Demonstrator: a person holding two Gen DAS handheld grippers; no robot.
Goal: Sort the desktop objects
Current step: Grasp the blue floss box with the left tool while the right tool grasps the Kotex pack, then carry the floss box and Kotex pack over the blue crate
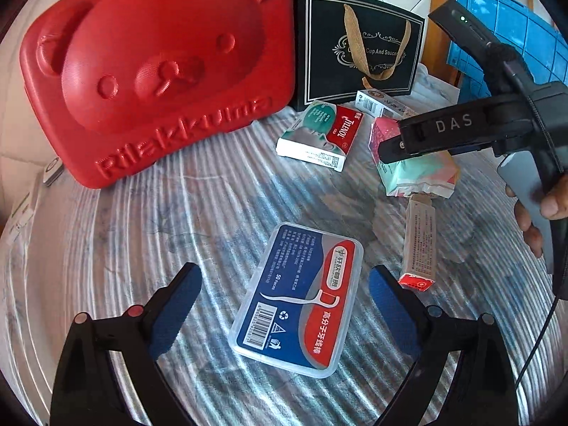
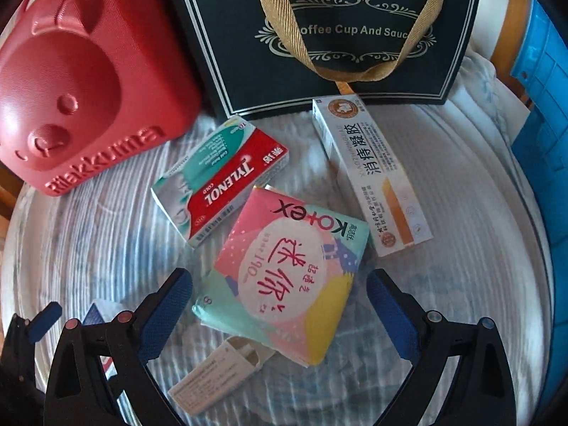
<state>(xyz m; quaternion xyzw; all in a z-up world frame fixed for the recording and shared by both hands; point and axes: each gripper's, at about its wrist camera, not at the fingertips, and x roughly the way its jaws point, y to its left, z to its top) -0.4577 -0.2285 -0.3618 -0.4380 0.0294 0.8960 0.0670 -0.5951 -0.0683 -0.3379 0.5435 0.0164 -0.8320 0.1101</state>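
My left gripper (image 1: pixel 284 305) is open, its fingers either side of a clear dental floss pick box (image 1: pixel 301 301) with a blue and red label, lying flat on the striped cloth. My right gripper (image 2: pixel 280 305) is open over a pink and mint Kotex pack (image 2: pixel 287 273); in the left wrist view its black body (image 1: pixel 454 131) hangs over that pack (image 1: pixel 422 174). A Tylenol box (image 2: pixel 220 184) lies left of the pack, also in the left view (image 1: pixel 319 135). A long white ointment box (image 2: pixel 372 174) lies to the right. A small white open carton (image 2: pixel 220 372) lies under the pack's near edge.
A red Rilakkuma case (image 1: pixel 156 67) stands at the back left and a black "Coffee Cup And Saucer" gift bag (image 2: pixel 319 35) behind the boxes. A blue crate (image 2: pixel 543 142) is at the right. A narrow box with a red end (image 1: pixel 420 245) lies right of the floss box.
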